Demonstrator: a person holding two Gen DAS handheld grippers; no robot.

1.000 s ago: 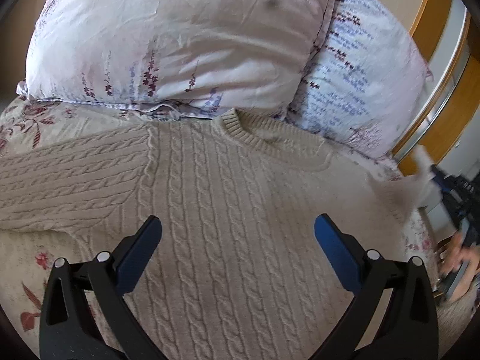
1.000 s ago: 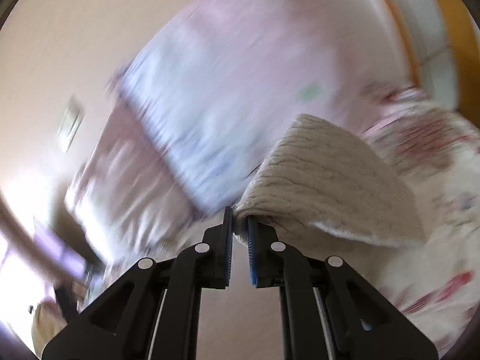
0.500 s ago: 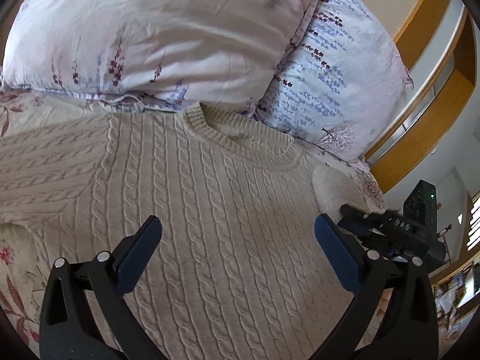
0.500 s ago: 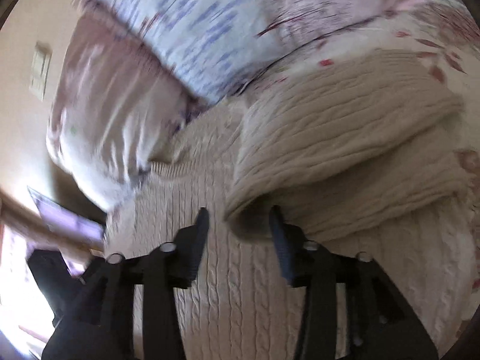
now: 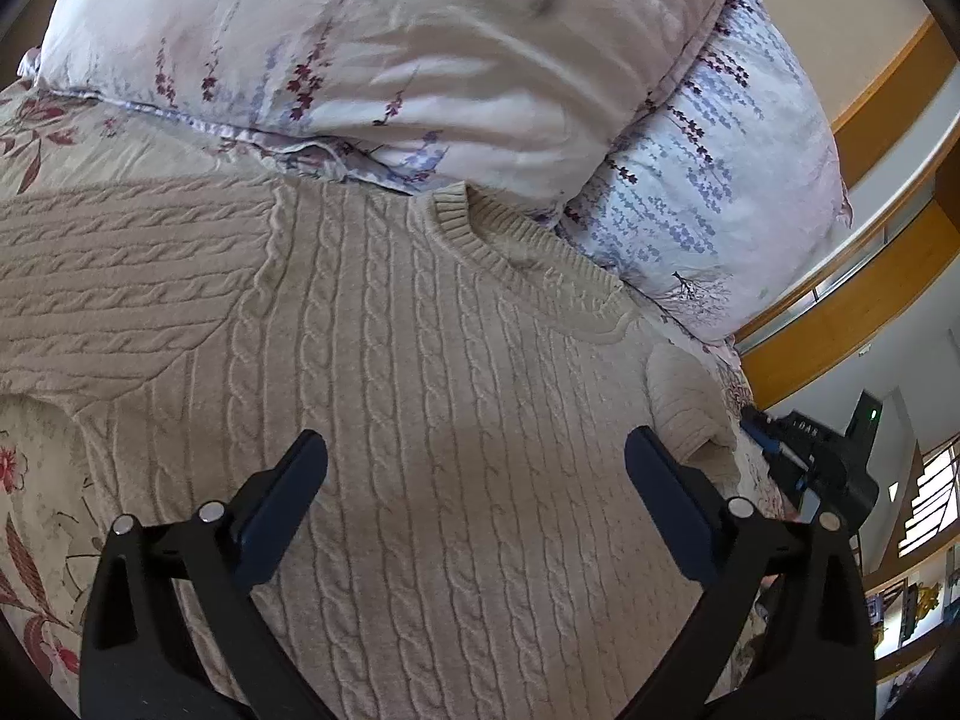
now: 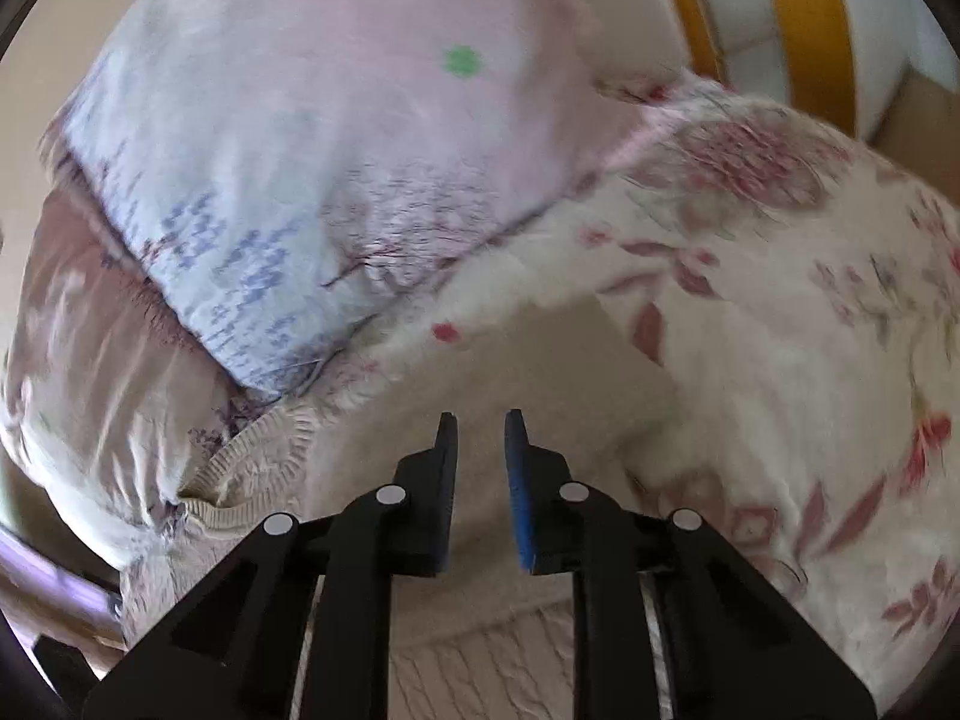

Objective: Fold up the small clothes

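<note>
Lying flat beneath both empty hand-held grippers, left [image 5: 474, 468] wide-spread, right [image 6: 480, 420] slightly parted, the sweater [image 5: 420, 360].

Right gripper [image 6: 480, 420] above blurred, probably sweater [image 6: 492, 672]

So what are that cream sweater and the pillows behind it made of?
The sweater looks like a chunky knit, wool or acrylic: raised cable ribs, matte surface, ribbed collar. The pillows look like thin woven cotton with a slight sheen: fine creases and a printed flower pattern. Exact fibres can't be told.

text: none legible | labels: none | numbers: none
</note>
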